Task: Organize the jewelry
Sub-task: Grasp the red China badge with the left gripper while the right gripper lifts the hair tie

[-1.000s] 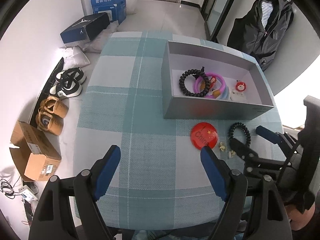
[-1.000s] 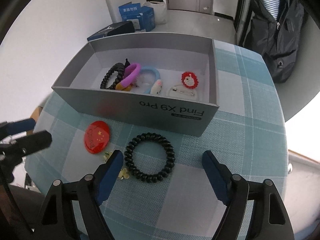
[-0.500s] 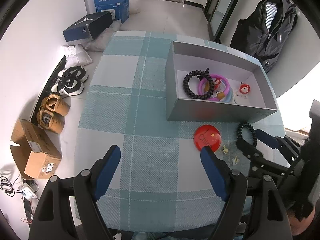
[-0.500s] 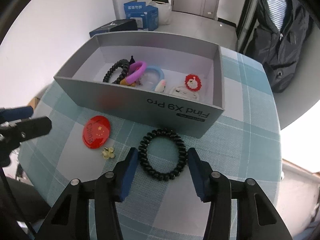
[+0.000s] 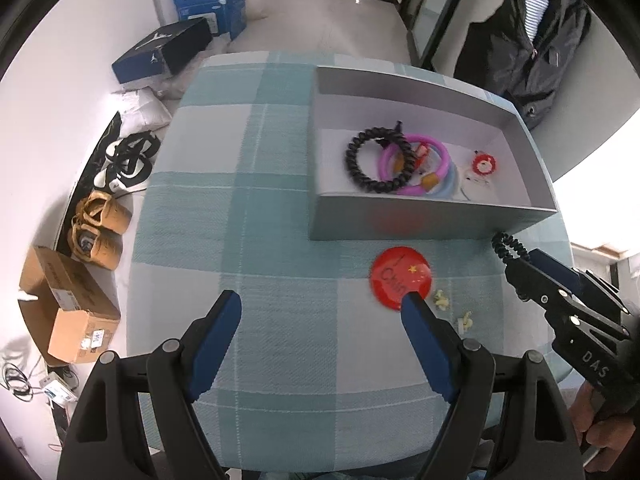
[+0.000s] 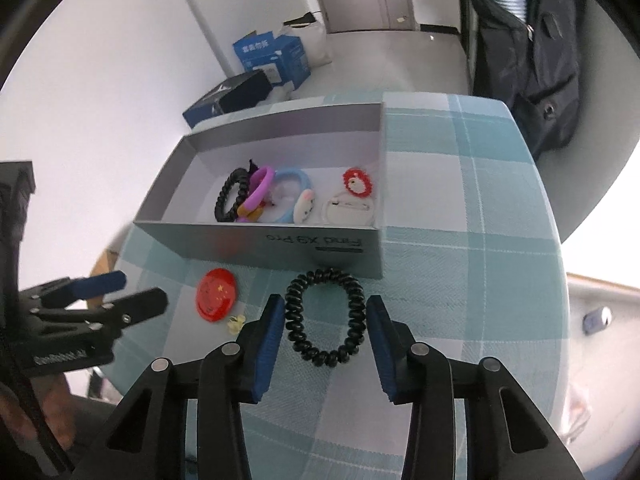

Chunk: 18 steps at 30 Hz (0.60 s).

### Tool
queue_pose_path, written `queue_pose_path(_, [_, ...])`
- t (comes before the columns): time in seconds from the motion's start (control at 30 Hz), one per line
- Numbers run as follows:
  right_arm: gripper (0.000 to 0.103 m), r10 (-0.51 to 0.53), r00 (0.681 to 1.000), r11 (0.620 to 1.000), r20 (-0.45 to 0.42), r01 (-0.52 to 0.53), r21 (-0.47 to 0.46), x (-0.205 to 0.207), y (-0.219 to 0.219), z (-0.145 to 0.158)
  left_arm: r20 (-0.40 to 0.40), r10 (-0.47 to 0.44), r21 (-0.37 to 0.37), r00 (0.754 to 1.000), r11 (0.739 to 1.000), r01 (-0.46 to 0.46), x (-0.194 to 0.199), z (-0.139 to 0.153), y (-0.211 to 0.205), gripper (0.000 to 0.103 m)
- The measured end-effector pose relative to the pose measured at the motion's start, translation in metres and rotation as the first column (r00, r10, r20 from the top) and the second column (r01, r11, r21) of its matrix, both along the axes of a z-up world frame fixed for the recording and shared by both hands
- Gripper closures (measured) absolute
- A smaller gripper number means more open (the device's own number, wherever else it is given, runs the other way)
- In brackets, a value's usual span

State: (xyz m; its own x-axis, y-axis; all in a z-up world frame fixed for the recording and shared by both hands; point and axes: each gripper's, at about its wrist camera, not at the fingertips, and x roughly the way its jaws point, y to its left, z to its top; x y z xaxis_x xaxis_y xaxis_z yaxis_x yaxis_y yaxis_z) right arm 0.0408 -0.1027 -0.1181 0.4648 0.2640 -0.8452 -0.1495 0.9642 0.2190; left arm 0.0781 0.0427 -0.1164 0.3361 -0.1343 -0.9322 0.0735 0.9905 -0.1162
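Black coil hair tie (image 6: 325,317) is squeezed between closing right gripper (image 6: 326,320) jaws, at 6 o'clock of grey box (image 6: 256,240), for transfer inside. Left gripper (image 5: 320,312) is held released, empty.

We are reading "Find X9 Pro", upside down, on the grey box (image 6: 320,242), and "DAS" on the right gripper (image 5: 516,254).

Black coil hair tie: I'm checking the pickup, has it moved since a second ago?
Yes. The black coil hair tie now sits squeezed in the closing right claw, nearer the grey box.
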Motion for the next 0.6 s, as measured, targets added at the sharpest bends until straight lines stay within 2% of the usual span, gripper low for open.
queue_pose_path(0.33, [0.064,-0.005,1.0,0.999,0.02,0.004,0.051,-0.003,-0.009,0.009,-0.056,-0.017,-0.032,0.998,0.999,0.016,0.017,-0.007,-0.025,0.024])
queue_pose_path(0.5, [0.064,-0.004,1.0,0.998,0.03,0.002,0.061,-0.007,-0.015,0.013,-0.115,-0.011,0.041,0.993,0.999,0.016,0.022,-0.022,-0.034,0.024])
queue_pose_path(0.6, [0.064,-0.017,1.0,0.998,0.02,0.016,0.068,-0.007,-0.023,0.013,-0.11,-0.012,0.046,0.994,0.999,0.017,0.022,-0.023,-0.036,0.024])
